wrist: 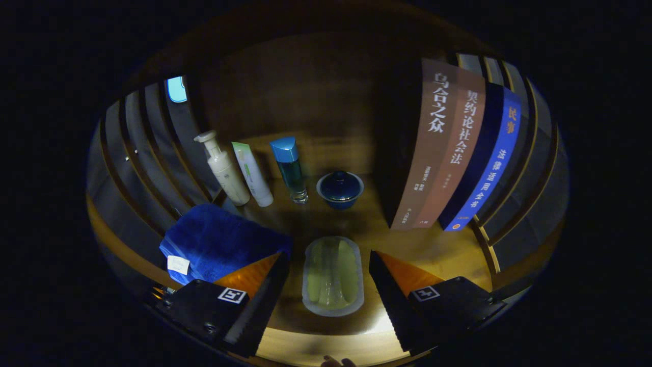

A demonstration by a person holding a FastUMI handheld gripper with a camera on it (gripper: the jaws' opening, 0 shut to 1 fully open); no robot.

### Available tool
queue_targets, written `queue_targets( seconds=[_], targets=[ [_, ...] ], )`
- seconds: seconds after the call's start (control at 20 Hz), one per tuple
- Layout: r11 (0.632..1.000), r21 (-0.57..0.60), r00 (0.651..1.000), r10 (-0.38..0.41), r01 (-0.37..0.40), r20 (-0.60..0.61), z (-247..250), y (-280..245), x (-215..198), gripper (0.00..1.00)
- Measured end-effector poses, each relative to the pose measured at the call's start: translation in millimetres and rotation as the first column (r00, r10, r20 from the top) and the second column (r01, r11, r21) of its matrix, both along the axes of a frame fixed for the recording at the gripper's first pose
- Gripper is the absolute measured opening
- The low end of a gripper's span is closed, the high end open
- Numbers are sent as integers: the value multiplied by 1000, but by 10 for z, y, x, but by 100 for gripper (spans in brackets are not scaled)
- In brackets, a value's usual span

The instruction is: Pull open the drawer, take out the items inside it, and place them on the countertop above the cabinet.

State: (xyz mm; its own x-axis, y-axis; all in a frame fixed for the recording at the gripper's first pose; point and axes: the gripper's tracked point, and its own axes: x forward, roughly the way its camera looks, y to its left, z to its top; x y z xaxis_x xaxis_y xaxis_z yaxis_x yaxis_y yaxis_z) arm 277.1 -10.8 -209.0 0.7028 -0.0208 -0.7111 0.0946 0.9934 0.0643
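Wide-apart jaws astride dim pouch (333, 275)

A home, by the look: wooden shelf (433, 255) with books (458, 148), bottles (291, 168), a blue towel (219, 242), a little lidded bowl (340, 189).

Four books are shown standing upright in a row: a brown book (432, 153), a lighter brown book (461, 158), a dark blue book (478, 153) and a bright blue book (493, 168). To their left, a lidded blue bowl (340, 189), a blue-capped clear bottle (292, 171), a white tube (252, 176) and a white pump bottle (224, 171) are lined up. A folded blue towel (219, 239) bearing a white tag (178, 264) is laid nearer. Slatted walls (137, 153) are seen on both sides.
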Motion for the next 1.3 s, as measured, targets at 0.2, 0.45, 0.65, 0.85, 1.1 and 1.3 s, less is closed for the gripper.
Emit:
queue_targets(
  seconds=[0.2,0.45,0.65,0.85,1.1,1.3],
  targets=[
    [1000,14,999,-8,7,54,154,46,-348,100],
    [1000,-5,974,8,-7,226,629,141,-1003,100],
    [1000,-5,917,28,-29,399,877,213,-1716,100],
    [999,-26,857,35,-26,514,881,216,-2458,100],
    [999,-33,812,45,-31,582,483,298,-3079,99],
    [999,-25,834,30,-19,551,-90,299,-3293,100]
  ],
)
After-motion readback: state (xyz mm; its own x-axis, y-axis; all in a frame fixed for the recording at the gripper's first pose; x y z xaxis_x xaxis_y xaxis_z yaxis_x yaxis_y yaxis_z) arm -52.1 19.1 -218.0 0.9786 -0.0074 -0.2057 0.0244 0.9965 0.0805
